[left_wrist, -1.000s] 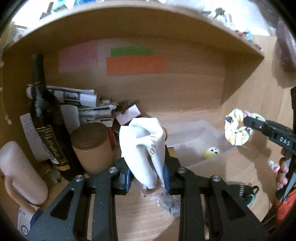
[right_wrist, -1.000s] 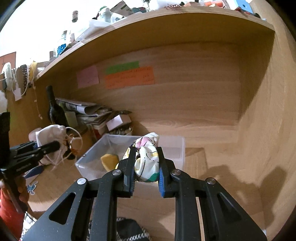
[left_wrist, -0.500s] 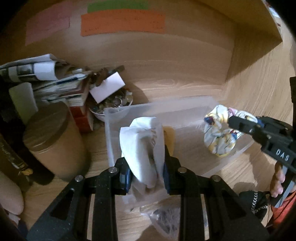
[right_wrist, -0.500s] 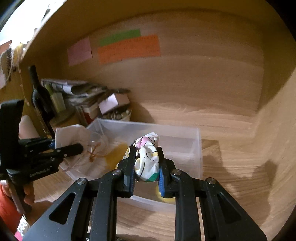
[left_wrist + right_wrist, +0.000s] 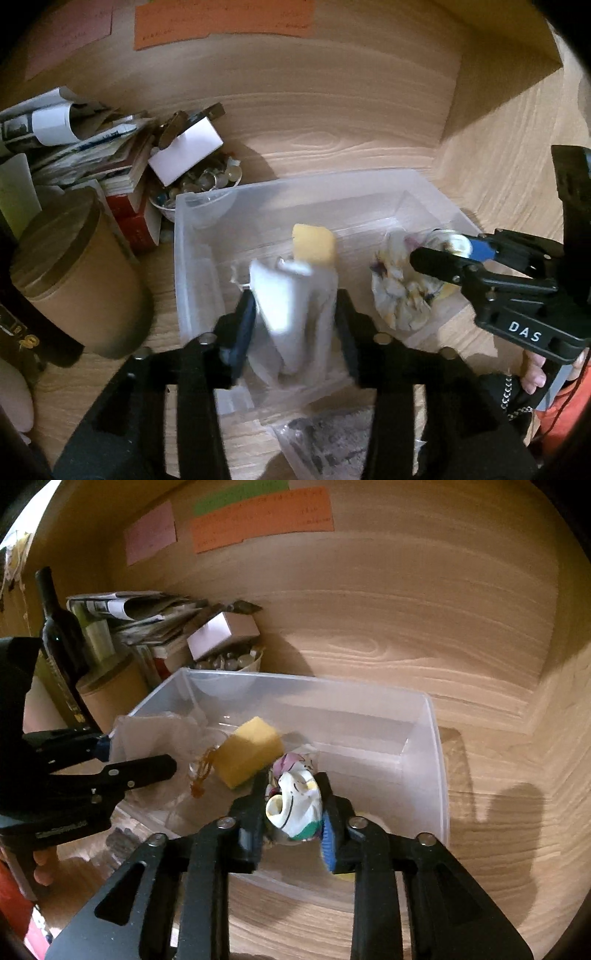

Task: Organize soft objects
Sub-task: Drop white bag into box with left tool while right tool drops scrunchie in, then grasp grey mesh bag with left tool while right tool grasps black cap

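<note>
Both over the bin (image 5: pixel 436 746): left gripper (image 5: pixel 295 314) parted around white cloth (image 5: pixel 284 299), right gripper (image 5: pixel 293 805) loose around patterned scrunchie (image 5: pixel 295 808). Sponge (image 5: pixel 247 757) between. Bottle (image 5: pixel 59 638) only in right view.

Right gripper (image 5: pixel 291 805) over the clear bin (image 5: pixel 436 760), patterned scrunchie (image 5: pixel 295 808) between its spread fingers (image 5: pixel 255 808); yellow sponge (image 5: pixel 247 757) just ahead-left, left gripper (image 5: pixel 125 760) farther left.
</note>
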A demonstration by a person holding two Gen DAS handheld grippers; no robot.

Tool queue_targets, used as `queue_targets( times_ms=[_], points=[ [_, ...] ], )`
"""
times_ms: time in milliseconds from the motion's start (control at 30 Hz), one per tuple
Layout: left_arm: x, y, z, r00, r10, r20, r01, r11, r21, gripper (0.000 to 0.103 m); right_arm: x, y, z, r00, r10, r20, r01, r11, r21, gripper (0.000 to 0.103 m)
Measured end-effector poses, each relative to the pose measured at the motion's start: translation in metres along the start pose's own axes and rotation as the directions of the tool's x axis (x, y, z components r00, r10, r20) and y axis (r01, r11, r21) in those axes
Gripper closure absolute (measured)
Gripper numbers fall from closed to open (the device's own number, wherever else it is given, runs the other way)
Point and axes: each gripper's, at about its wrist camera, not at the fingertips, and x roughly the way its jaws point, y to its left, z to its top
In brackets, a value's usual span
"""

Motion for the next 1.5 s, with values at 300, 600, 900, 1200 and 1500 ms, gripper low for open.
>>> queue_targets(
  times_ms=[300,600,900,1200,1500],
  points=[
    [-0.041,-0.005,-0.003,0.995,0.016,0.099,-0.017,1.0,0.004,0.026,-0.025,0.002,0.001,0.995,-0.073,0.064,0.074,0.997,-0.013,0.036],
    [-0.094,-0.008,-0.019,0.974,0.064,0.219,-0.064,0.998,-0.007,0.001,-0.081,0.012,-0.005,0.981,-0.058,0.185,0.059,0.998,0.001,0.009],
    [-0.096,-0.001,-0.054,0.985,0.058,0.162,-0.049,0.997,-0.059,0.0,-0.107,0.018,-0.043,0.981,-0.024,0.193,0.025,1.0,-0.005,0.0],
    [-0.068,-0.009,-0.086,0.996,0.082,0.044,-0.08,0.996,-0.037,0.0,-0.093,0.01,-0.083,0.993,-0.048,0.107,0.041,0.997,0.068,0.0],
    [-0.055,-0.027,-0.092,0.997,0.077,0.011,-0.077,0.997,0.002,0.0,-0.075,-0.008,-0.107,0.998,0.062,-0.012,-0.059,0.984,0.168,0.023]
  ],
)
